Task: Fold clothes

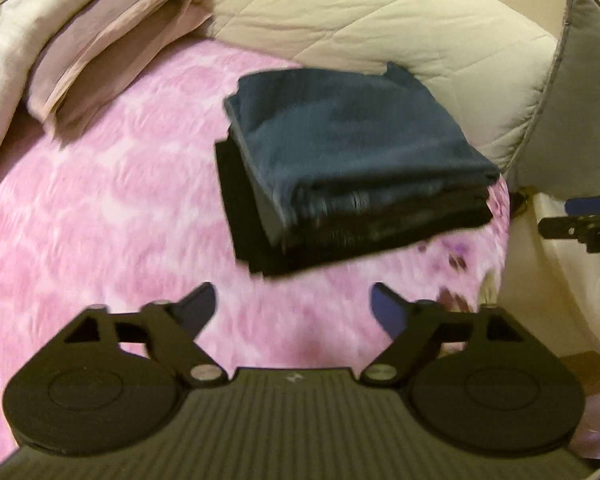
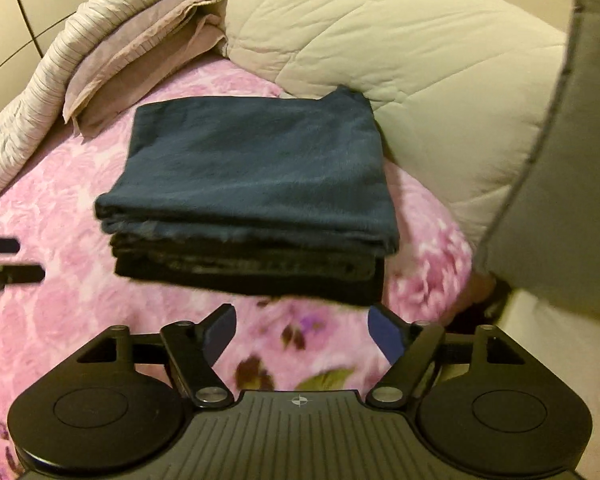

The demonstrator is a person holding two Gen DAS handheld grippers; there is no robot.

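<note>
A stack of folded clothes (image 1: 340, 168) lies on the pink flowered bedspread (image 1: 100, 216), a dark blue piece on top and black pieces beneath. The same stack of folded clothes (image 2: 256, 192) fills the middle of the right wrist view. My left gripper (image 1: 294, 304) is open, a little short of the stack's near edge, with nothing between its fingers. My right gripper (image 2: 302, 326) is open too, just in front of the stack's lower edge and empty. Each gripper shows at the side of the other's view: the right gripper (image 1: 580, 220) and the left gripper (image 2: 4, 264).
A cream quilted duvet (image 2: 400, 40) is bunched behind the stack. Folded mauve and striped bedding (image 2: 132, 48) lies at the back left. A grey cushion (image 2: 560, 160) stands at the right, by the bed's edge (image 1: 512, 264).
</note>
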